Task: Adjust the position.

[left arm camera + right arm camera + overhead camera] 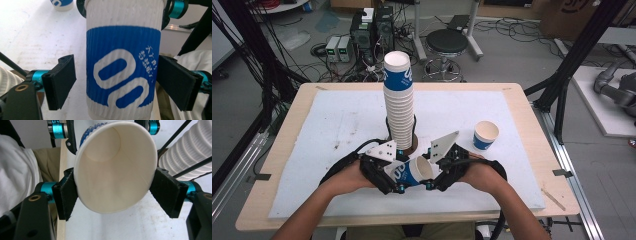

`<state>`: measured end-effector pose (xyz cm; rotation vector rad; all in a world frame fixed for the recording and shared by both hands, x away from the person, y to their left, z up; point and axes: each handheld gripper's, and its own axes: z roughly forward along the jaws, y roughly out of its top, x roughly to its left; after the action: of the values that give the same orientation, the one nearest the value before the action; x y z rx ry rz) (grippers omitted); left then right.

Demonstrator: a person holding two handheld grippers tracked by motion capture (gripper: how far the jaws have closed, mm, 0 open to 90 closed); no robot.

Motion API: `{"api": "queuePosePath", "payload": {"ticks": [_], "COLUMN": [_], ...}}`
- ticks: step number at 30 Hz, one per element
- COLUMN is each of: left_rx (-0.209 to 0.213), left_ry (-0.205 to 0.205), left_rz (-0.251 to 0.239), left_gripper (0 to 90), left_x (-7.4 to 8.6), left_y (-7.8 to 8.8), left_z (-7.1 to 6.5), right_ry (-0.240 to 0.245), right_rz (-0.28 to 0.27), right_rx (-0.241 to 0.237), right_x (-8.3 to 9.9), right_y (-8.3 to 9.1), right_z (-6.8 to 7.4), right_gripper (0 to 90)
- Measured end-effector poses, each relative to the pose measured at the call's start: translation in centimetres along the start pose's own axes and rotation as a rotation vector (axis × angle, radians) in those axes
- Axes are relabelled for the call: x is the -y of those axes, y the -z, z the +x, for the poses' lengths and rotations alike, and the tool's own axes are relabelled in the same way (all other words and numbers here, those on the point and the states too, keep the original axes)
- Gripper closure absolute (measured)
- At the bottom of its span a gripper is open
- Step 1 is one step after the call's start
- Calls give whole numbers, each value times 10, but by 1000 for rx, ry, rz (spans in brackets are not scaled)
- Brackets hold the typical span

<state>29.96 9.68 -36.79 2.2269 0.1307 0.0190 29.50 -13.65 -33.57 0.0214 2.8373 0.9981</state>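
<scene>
The base of the held cup point(411, 171) is hidden behind the left gripper point(393, 176) in the high view, and in the left gripper view its bottom and rim are both cut off by the frame; the small white print beside the blue lettering is too fine to read. In the right gripper view the cup's mouth faces the camera and hides most of its blue band. The foot of the tall stack of cups point(399, 102) sits behind the two grey plates, so what it stands on is hard to make out, and its cups are too tightly nested to count surely. Counted: two grippers, one cup held lying on its side between them at six o'clock on the white mat point(337, 125), one stack at the middle, and one single upright cup point(485, 135) at about three o'clock from the stack, well apart from it. The right gripper point(435, 172) clamps the held cup's rim end, both pads pressed on its wall; the left gripper has its jaws standing around the cup's body, one pad touching or nearly so, the other clear of it by a visible gap.
</scene>
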Motion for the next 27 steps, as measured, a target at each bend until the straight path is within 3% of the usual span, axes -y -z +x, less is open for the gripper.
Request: {"api": "queuePosePath", "payload": {"ticks": [13, 17, 23, 27], "left_rx": [38, 49, 58, 60], "left_ry": [2, -3, 0, 3], "left_rz": [90, 93, 91, 55], "left_gripper": [229, 282, 284, 269], "left_x": [0, 1, 3, 5], "left_y": [-19, -22, -24, -24], "left_z": [-1, -1, -1, -1], "right_ry": [58, 64, 63, 55], "right_rz": [111, 128, 147, 125], "right_rx": [8, 2, -10, -15], "right_x": [-9, -10, -10, -10], "right_y": [-10, -12, -12, -12], "right_z": [6, 6, 7, 6], "right_gripper": [262, 262, 257, 217]}}
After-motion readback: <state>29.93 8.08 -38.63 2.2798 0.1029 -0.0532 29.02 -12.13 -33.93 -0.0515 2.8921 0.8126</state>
